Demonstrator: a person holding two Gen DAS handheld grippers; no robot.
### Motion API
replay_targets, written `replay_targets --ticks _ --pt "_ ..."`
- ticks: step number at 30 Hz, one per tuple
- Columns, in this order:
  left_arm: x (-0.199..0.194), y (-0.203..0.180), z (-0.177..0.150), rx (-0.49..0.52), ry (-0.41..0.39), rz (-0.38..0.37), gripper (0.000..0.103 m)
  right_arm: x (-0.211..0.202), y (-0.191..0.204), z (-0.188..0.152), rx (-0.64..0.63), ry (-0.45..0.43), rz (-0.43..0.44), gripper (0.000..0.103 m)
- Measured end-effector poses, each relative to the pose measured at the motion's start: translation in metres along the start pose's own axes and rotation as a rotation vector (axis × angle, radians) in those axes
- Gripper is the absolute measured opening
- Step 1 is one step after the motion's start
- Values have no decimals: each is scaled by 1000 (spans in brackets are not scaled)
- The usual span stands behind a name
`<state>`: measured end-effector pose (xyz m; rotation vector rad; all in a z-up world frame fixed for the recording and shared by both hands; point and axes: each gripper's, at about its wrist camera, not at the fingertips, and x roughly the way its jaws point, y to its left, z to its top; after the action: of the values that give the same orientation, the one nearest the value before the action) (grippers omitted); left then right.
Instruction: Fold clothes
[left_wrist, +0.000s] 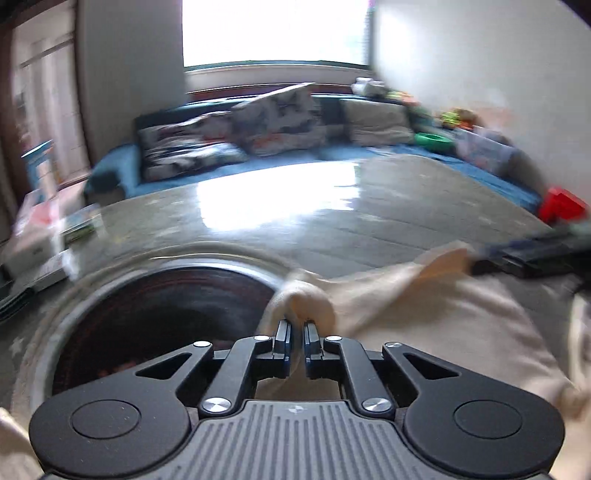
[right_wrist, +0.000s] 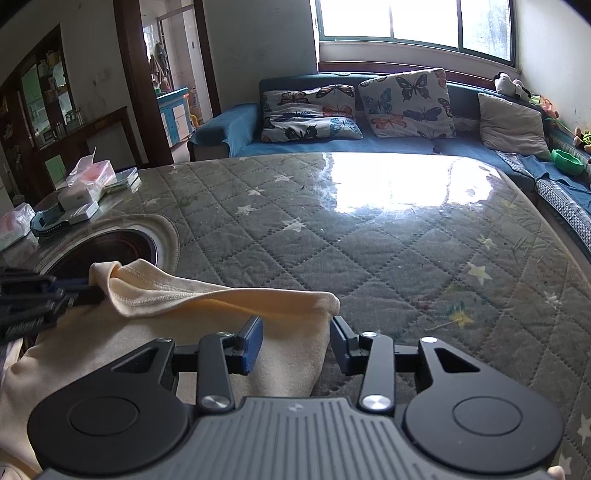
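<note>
A cream garment (right_wrist: 207, 310) lies on the quilted table cover (right_wrist: 369, 240), with one folded edge raised. My left gripper (left_wrist: 297, 326) is shut on a bunched corner of the cream garment (left_wrist: 406, 310) and holds it up; it shows at the left of the right wrist view (right_wrist: 86, 295). My right gripper (right_wrist: 295, 332) is open, its fingers on either side of the garment's right corner. It shows blurred at the right of the left wrist view (left_wrist: 476, 264).
A round dark recessed burner (right_wrist: 110, 251) sits in the table to the left of the garment. Boxes and tissue packs (right_wrist: 85, 188) lie at the table's left edge. A blue sofa with butterfly pillows (right_wrist: 369, 107) stands behind the table.
</note>
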<state>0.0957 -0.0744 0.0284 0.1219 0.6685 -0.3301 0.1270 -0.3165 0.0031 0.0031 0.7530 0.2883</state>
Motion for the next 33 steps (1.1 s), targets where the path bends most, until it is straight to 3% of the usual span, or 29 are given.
replay_targets --ticks 7,10,18,21,22,23,25,27,29,33 --pt "-16 -1 -2 -18 -38 -25 12 1 -4 -2 13 7 -6 40" --pt "-21 3 -1 -40 -54 -20 20 2 -4 -2 14 12 -6 40" --pt "-11 59 12 -262 -21 130 20 2 -4 -1 14 10 -5 40" --pt "1 80 14 -335 26 139 20 2 -3 -1 11 9 -1 40" --pt "5 85 15 -348 38 130 24 3 -3 -1 10 9 -1 40" --pt "9 87 15 -356 50 115 37 3 -3 -1 10 10 -1 40" --pt "16 91 16 -370 71 92 43 4 -2 0 10 10 -1 40" --pt "18 84 14 -355 69 76 40 4 -2 0 10 10 -2 40" --pt "18 76 12 -330 66 29 22 4 -1 1 7 7 -5 40" --pt "14 50 9 -234 47 -21 9 1 0 4 4 -7 -7 40"
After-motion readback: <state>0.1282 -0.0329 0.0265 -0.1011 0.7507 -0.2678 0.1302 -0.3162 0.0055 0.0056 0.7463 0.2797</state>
